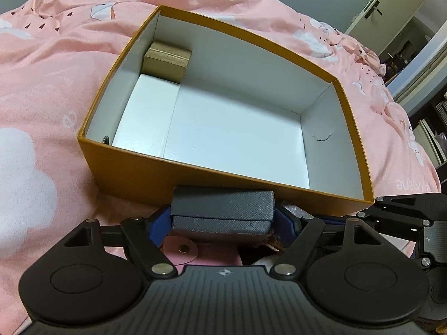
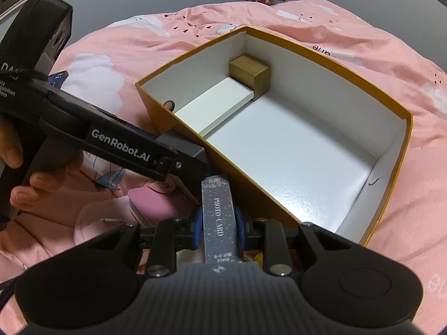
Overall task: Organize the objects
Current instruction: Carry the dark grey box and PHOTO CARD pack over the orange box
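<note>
An open orange box (image 1: 145, 164) (image 2: 251, 187) with a white inside lies on the pink bed. In its far corner stand a small gold box (image 1: 167, 60) (image 2: 249, 72) and a flat white box (image 1: 145, 106) (image 2: 215, 103). My left gripper (image 1: 222, 217) is shut on a dark grey textured box (image 1: 222, 209) just outside the orange box's near wall; that box also shows in the right wrist view (image 2: 181, 145). My right gripper (image 2: 219, 223) is shut on a dark speckled "PHOTO CARD" box (image 2: 219, 217), beside the orange box's near wall.
A pink case (image 2: 156, 206) (image 1: 184, 254) with a snap button lies on the pink duvet (image 1: 42, 89) under the grippers. The left gripper's body (image 2: 83, 128) and the hand holding it fill the left of the right wrist view. A door (image 1: 391, 8) stands at the far right.
</note>
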A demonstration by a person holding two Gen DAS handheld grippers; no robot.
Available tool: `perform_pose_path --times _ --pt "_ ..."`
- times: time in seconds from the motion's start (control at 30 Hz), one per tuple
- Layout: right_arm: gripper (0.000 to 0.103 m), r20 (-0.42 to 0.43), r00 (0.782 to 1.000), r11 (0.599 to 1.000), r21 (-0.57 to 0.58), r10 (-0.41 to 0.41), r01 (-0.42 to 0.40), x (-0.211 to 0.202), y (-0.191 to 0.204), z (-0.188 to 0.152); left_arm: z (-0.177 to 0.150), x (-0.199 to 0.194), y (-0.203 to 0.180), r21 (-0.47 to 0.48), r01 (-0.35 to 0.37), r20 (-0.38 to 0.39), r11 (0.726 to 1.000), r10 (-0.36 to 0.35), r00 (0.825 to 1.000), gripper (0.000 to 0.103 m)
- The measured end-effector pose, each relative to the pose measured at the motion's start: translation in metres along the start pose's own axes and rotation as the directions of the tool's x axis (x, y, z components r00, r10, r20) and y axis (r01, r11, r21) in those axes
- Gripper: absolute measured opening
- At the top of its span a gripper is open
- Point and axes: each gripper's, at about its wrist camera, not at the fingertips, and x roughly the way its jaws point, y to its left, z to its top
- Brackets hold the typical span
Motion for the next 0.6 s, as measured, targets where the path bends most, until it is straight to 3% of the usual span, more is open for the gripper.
perform_pose_path --times 0.3,0.6 --pt "0.025 0.017 0.999 0.999 -0.019 -0.045 0.045 -0.025 0.004 -0.002 -0.011 -0.038 -0.015 0.057 0.008 0.074 0.998 -0.012 0.997 0.087" --pt "0.024 0.131 0.991 0.997 0.068 -0.033 0.025 -0.078 -0.005 0.008 -0.008 -0.083 -0.033 0.102 0.044 0.206 0.994 -0.065 0.976 0.087"
